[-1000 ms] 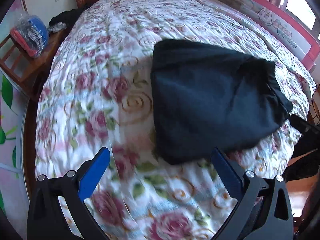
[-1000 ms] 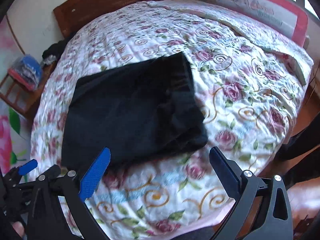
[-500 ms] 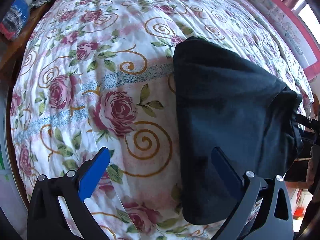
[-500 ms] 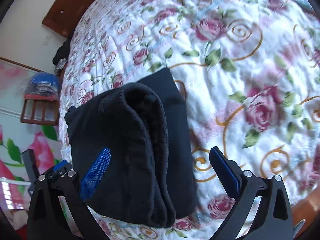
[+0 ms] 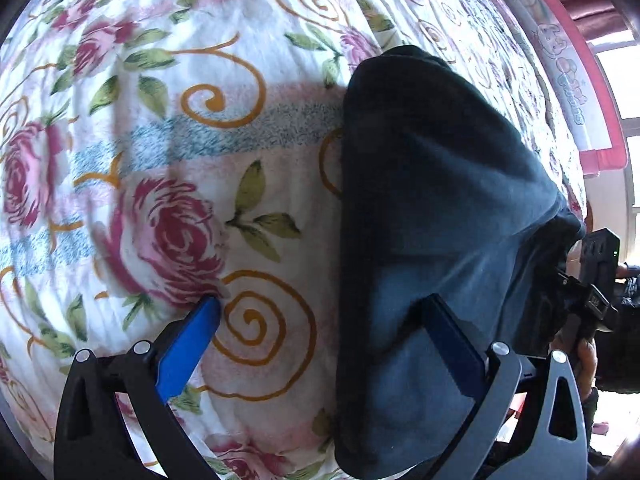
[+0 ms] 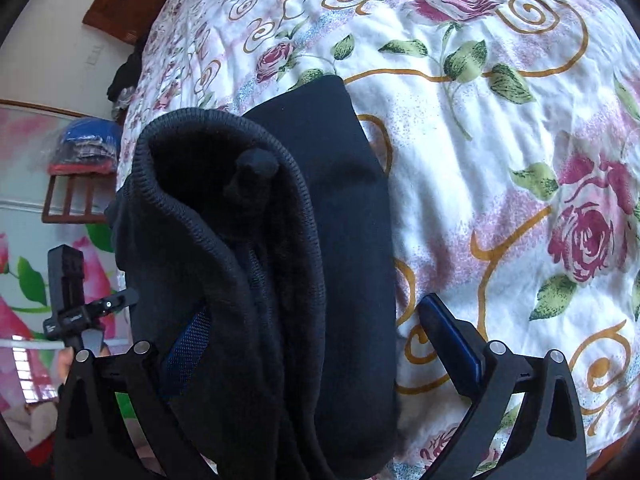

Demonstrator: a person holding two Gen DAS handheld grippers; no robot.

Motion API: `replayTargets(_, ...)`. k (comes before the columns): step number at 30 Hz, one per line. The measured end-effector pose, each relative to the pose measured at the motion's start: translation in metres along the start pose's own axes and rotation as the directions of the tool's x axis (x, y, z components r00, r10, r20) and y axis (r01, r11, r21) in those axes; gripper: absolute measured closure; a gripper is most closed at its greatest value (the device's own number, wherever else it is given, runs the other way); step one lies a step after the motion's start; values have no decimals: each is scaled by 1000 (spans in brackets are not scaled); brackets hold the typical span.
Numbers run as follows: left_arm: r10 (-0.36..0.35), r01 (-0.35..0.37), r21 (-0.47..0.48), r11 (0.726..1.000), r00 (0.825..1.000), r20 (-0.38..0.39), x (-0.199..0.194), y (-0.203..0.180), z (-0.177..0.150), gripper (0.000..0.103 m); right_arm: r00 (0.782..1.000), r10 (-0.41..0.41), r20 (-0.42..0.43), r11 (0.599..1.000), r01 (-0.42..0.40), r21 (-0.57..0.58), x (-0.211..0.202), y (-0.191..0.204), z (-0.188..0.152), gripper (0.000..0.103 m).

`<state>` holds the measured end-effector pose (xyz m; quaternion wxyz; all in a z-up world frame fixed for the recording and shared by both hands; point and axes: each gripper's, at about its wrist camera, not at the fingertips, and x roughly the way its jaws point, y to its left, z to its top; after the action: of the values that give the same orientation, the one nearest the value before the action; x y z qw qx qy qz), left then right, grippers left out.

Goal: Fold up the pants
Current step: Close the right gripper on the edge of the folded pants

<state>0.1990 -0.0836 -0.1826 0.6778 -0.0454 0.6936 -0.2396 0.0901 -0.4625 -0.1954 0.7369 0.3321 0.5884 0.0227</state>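
The rail (image 5: 568, 92) beside the bed carries cartoon lettering, too distorted to read. The pants (image 5: 432, 216), folded and dark, lie on the floral quilt (image 5: 168, 128).

Left gripper (image 5: 320, 320): jaws wide, straddling the pants' left edge.

Right gripper (image 6: 316, 332): jaws wide around the ribbed waistband (image 6: 224, 208); its left pad is half hidden by cloth. Only this view shows the waistband and headboard (image 6: 132, 4).
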Motion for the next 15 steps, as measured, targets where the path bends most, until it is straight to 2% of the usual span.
replayTargets(2,-31,31,3,1000,999,-10,3,-5,2,2,1000,3,-1,1000,-3,-4,-2,-1,-1,3)
replayTargets(4,-18,18,13,1000,1000,-12,7,-12,3,2,1000,2,-4,1000,-2,-11,-2,-1,-1,3)
replayTargets(7,-52,52,3,999,998,-19,11,-23,4,2,1000,-1,2,1000,1,-16,0,0,-2,3)
replayTargets(8,-85,85,-5,996,996,-17,10,-26,3,2,1000,-1,3,1000,1,-19,1,1,-2,3)
replayTargets(10,-255,255,-30,967,967,0,1,-29,0,2,1000,3,6,1000,-2,-20,1,1,-3,3)
replayTargets(11,-280,279,-50,959,960,-1,3,-32,0,2,1000,8,8,1000,-8,-16,0,-1,-4,3)
replayTargets(13,-168,165,-76,983,985,-41,14,-35,1,2,1000,24,16,1000,-24,-3,-1,-4,-6,3)
replayTargets(15,-176,172,-91,981,984,-34,22,-33,0,2,999,36,21,999,-36,4,-3,-7,-7,3)
